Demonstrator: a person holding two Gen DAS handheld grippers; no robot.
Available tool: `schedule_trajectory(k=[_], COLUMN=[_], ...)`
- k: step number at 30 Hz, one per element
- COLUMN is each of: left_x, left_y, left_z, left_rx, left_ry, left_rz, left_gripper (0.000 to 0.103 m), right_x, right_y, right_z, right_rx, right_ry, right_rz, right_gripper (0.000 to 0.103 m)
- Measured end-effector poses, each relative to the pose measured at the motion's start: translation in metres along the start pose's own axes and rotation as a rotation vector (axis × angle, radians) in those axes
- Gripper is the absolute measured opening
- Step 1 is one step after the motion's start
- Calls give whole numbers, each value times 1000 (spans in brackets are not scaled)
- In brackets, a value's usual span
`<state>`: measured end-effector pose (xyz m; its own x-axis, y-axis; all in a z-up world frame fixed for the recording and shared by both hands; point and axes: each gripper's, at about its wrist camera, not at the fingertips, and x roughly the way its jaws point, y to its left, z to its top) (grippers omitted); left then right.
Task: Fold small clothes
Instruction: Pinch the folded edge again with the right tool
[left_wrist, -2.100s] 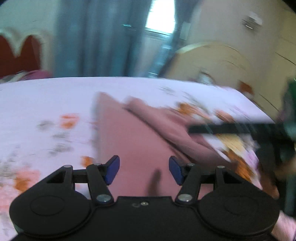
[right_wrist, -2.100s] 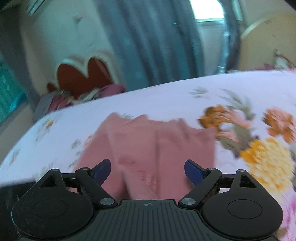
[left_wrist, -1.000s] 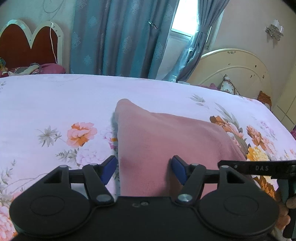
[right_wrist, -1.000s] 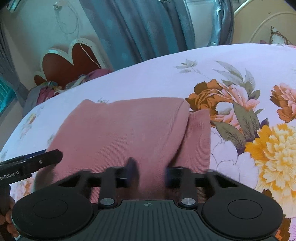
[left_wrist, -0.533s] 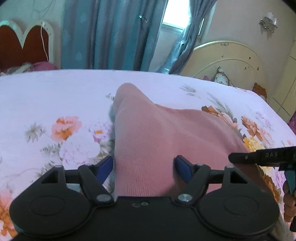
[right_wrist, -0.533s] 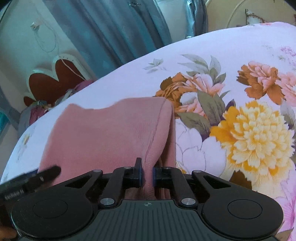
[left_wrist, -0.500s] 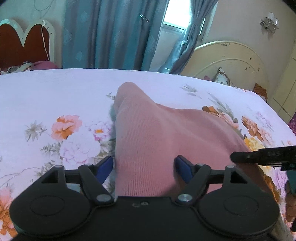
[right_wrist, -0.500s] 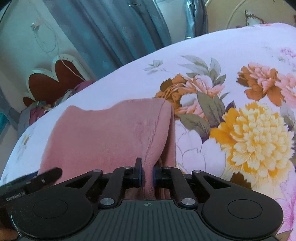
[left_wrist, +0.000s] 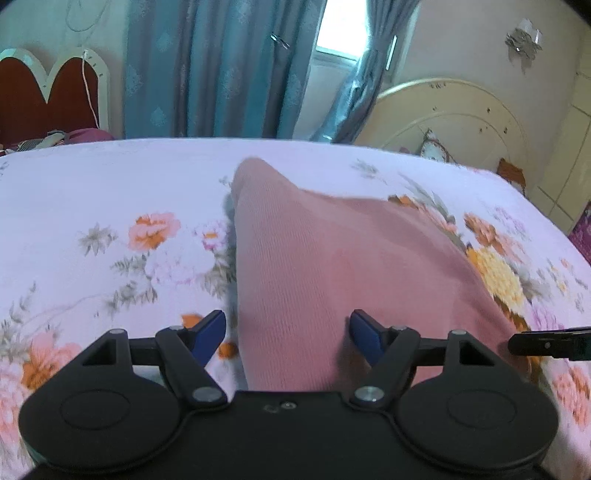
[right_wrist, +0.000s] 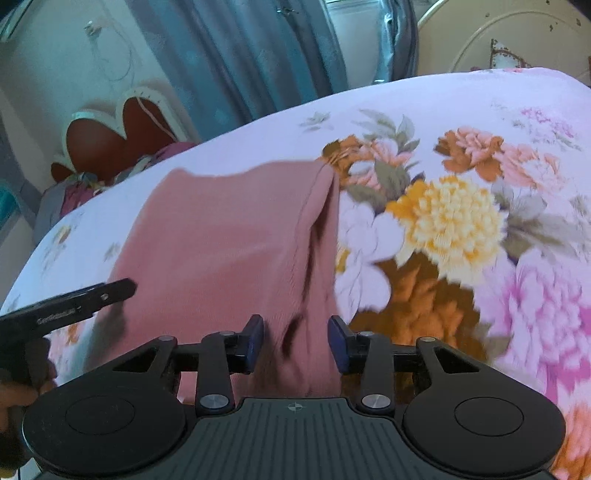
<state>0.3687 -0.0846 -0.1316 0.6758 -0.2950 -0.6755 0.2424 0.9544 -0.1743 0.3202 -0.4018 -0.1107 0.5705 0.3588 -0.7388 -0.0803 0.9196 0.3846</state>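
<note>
A folded pink knit garment (left_wrist: 332, 258) lies on the floral bed sheet (left_wrist: 110, 184). My left gripper (left_wrist: 288, 332) hovers over its near left edge, open wide, its blue pads clear of the cloth. In the right wrist view the garment (right_wrist: 221, 240) shows a loose fold along its right side. My right gripper (right_wrist: 295, 341) is over that fold's near end; its jaws are opening, with the cloth between the pads but not pinched. Each view catches a black finger of the other gripper: the right gripper's finger (left_wrist: 550, 345) and the left gripper's finger (right_wrist: 81, 299).
The sheet (right_wrist: 461, 110) runs far to the right and back. A red-and-white headboard (left_wrist: 48, 96) with bundled clothes (right_wrist: 81, 188) stands at the far left, blue curtains (left_wrist: 221, 66) behind the bed, and a cream headboard (left_wrist: 461, 118) at the back right. A hand (right_wrist: 22, 387) holds the left gripper.
The right gripper, shut on the garment's right fold half a second ago, has parted its jaws and drawn back toward the near edge. The left gripper has shifted slightly, its jaws still open.
</note>
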Motion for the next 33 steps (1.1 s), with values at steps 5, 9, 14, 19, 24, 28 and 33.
schedule_trajectory(k=[5, 9, 14, 19, 24, 28, 33], left_x=[9, 9, 9, -10, -24, -13, 16], left_y=[-3, -7, -11, -10, -7, -2, -6], left_z=[-12, -20, -27, -14, 14, 39, 64], left_rx=[-33, -58, -51, -48, -44, -50, 4], left_ry=[57, 81, 92, 57, -31, -60, -63], left_rz=[-20, -33, -28, -8, -2, -12, -27], left_gripper=[73, 71, 72, 72, 66, 52, 45], right_x=[12, 2, 8, -14, -12, 4, 35], right_y=[6, -4, -5, 6, 18, 28, 38], right_z=[-13, -13, -15, -1, 28, 50, 78], right_rx=[-52, -42, -62, -107, -104, -91, -103], right_ry=[35, -17, 35, -64, -116, -145, -159], right_rz=[-63, -149, -142, -188, -138, -113, -133], right_gripper=[6, 2, 2, 2, 3, 3, 3])
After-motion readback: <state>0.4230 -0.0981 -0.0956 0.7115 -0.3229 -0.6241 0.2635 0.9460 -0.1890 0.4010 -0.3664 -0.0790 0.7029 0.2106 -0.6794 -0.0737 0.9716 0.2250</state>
